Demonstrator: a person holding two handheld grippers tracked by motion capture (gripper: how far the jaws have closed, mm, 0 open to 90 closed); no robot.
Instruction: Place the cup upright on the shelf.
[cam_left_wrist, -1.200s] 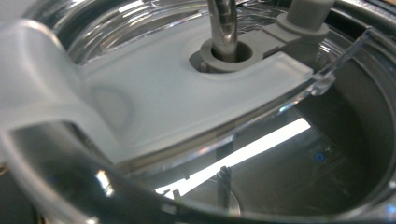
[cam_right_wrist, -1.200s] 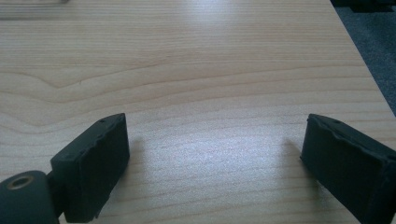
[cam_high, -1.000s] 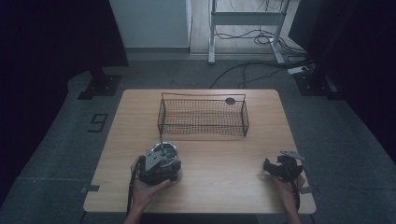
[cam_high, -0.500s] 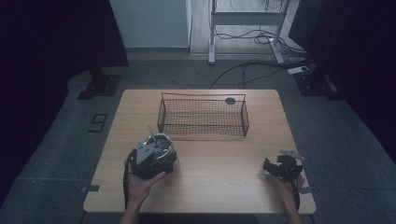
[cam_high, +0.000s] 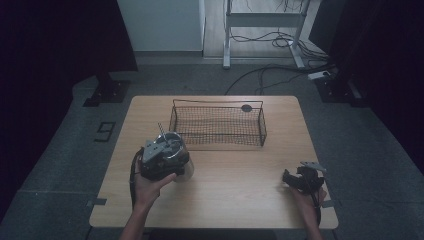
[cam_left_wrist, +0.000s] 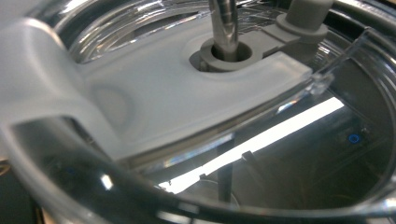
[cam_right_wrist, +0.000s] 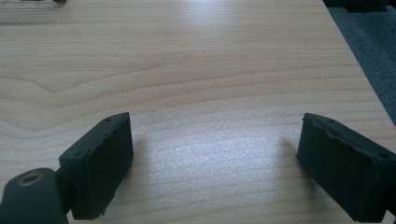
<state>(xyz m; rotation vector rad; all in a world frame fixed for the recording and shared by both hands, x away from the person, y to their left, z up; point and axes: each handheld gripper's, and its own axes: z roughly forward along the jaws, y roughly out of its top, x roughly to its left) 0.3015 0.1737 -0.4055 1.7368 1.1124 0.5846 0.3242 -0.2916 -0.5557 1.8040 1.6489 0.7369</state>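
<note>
In the high view we see a pale wooden table (cam_high: 235, 200) with a black wire basket (cam_high: 218, 125) standing at its far middle, upper centre of the frame. A small dark round thing (cam_high: 246, 107) sits at the basket's far rim; we cannot tell what it is.

At the lower left of that frame our left gripper (cam_high: 162, 159) is held over the table, just in front of the basket's left end. A clear plastic cup (cam_high: 182, 167) with a lid and a thin metal straw (cam_high: 161, 129) sits right at its front. In the left gripper view the clear lid (cam_left_wrist: 187, 107) is pressed close against the camera, with the straw passing through a grey ring (cam_left_wrist: 226, 53) at the upper centre. The jaws are hidden there, so we cannot tell whether this claw is clenched on the cup or not.

Our right gripper (cam_high: 299, 179) rests at the lower right of the high view, near the table's right front corner and well apart from the basket. In the right gripper view its two black jaws stand wide apart, released, over bare wood.
</note>
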